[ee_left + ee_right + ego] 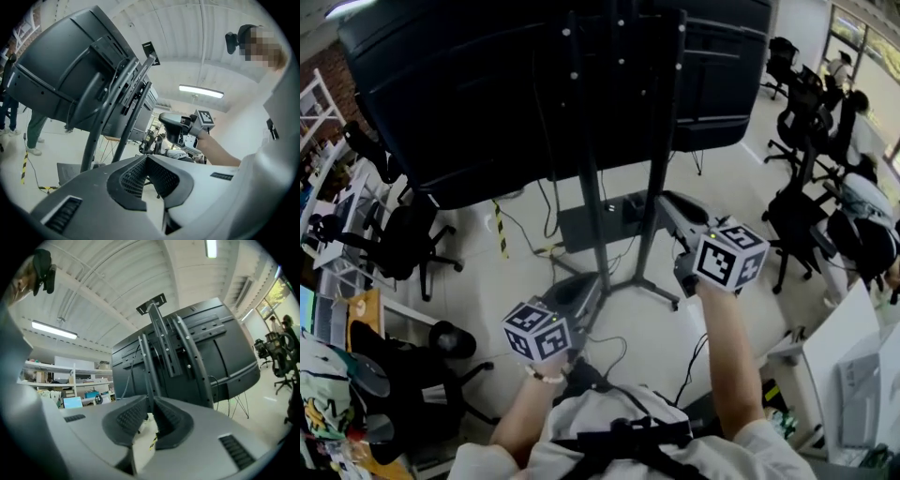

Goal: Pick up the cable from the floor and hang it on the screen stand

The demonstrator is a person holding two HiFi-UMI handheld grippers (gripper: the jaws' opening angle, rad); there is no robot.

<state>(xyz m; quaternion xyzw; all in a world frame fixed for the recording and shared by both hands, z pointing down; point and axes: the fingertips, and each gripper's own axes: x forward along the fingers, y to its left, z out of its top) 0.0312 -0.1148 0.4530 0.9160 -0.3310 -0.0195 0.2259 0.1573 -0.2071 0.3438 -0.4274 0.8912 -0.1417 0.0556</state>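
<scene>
The screen stand (589,178) rises ahead on two dark posts, and the back of its big black screen (459,84) fills the top of the head view. A thin black cable (617,344) loops on the pale floor by the person's chest; more cable hangs down the back of the screen. My left gripper (589,283) is low, beside the stand's foot. In the left gripper view its jaws (146,157) are shut with nothing in them. My right gripper (666,199) is higher, just right of the right post. Its jaws (151,401) stand slightly parted and empty, facing the stand (164,348).
A black box (581,225) sits on the stand's base, with a yellow-black strip (499,230) on the floor beside it. Office chairs stand left (403,244) and right (797,216). A white desk (853,375) is at lower right, and cluttered shelves (70,380) show in the right gripper view.
</scene>
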